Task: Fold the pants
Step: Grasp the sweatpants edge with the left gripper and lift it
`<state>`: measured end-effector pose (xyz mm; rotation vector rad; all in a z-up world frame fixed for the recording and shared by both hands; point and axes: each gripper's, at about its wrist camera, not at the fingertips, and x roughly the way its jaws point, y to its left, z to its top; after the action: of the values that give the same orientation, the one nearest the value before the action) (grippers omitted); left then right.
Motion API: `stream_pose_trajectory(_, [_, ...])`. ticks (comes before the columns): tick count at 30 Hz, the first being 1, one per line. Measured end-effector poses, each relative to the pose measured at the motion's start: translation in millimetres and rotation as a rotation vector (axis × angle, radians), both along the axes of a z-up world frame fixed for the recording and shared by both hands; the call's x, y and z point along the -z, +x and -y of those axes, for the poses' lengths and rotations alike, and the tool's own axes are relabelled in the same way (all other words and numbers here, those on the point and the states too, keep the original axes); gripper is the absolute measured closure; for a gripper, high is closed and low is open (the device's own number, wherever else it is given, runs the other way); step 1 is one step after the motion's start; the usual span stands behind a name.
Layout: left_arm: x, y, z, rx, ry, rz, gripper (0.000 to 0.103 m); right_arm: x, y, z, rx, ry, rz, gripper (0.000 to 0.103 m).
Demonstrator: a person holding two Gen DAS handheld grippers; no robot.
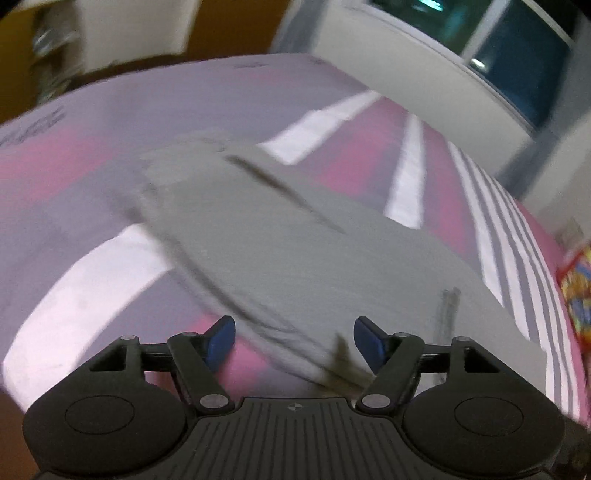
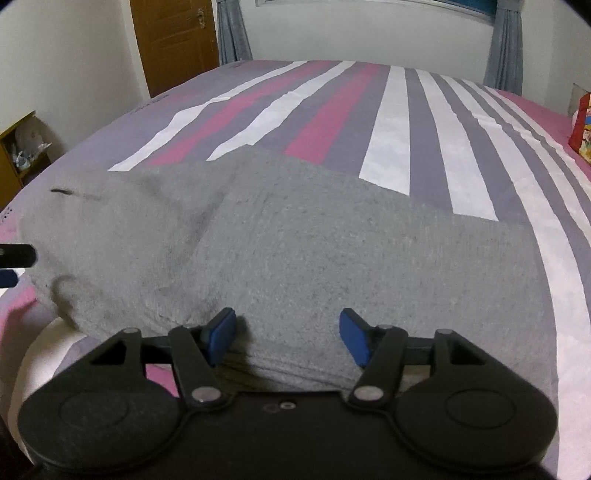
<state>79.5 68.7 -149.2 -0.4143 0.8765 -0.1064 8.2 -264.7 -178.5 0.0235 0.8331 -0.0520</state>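
Note:
Grey pants [image 2: 314, 240] lie spread flat on the striped bed sheet [image 2: 391, 129], with a folded edge close to the camera. My right gripper [image 2: 288, 334] hangs over that near edge, open, its blue pads [image 2: 221, 332] wide apart above the flat cloth. In the blurred left wrist view the pants [image 1: 295, 240] run away diagonally as a long grey strip. My left gripper [image 1: 295, 341] is open over the strip's near edge, and its pads [image 1: 369, 343] press on nothing. One finger of the left gripper [image 2: 16, 254] shows at the left edge of the right wrist view, beside the pants.
The bed sheet [image 1: 410, 173] has pink, white and purple stripes. A brown door [image 2: 173, 40] and grey curtains [image 2: 232, 33] stand behind the bed. A low wooden shelf [image 2: 18, 147] is at the left. A colourful bag [image 2: 583, 129] lies on the bed's right side.

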Motion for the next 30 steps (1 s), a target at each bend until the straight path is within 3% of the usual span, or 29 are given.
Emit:
stream_pose_trajectory(5, [26, 11, -40, -0.125, -0.144, -0.056, 0.032, 2, -1, 0, 0.001, 0.002, 0.003, 0.039])
stream_pose_trajectory(11, [63, 30, -57, -0.169, -0.357, -0.072, 0.032, 3, 1, 0, 0.001, 0.003, 0.003, 0.037])
stream_pose_trajectory(15, [80, 47, -58, -0.199, -0.424, -0.053, 0.032, 4, 1, 1, 0.001, 0.003, 0.005, 0.037])
stream_pose_trajectory(20, [90, 76, -46, -0.206, -0.444, -0.013, 0.032, 4, 4, -1, 0.005, -0.003, 0.002, 0.035])
stream_pose_trajectory(22, [91, 86, -40, -0.219, -0.459, -0.003, 0.045, 3, 6, -3, 0.003, -0.013, 0.002, 0.034])
stream_pose_trajectory(23, [92, 89, -41, -0.225, -0.467, -0.013, 0.063, 2, 8, -4, 0.003, -0.015, 0.005, 0.035])
stream_pose_trajectory(25, [96, 92, -42, -0.245, -0.494, -0.017, 0.070, 0, 10, -6, 0.004, -0.012, 0.015, 0.036])
stream_pose_trajectory(27, [95, 90, -41, -0.242, -0.486, -0.008, 0.079, -3, 13, -6, 0.003, -0.005, 0.024, 0.039])
stream_pose_trajectory(30, [85, 84, -41, -0.229, -0.468, 0.017, 0.085, -2, 16, -8, -0.008, -0.011, 0.024, 0.040])
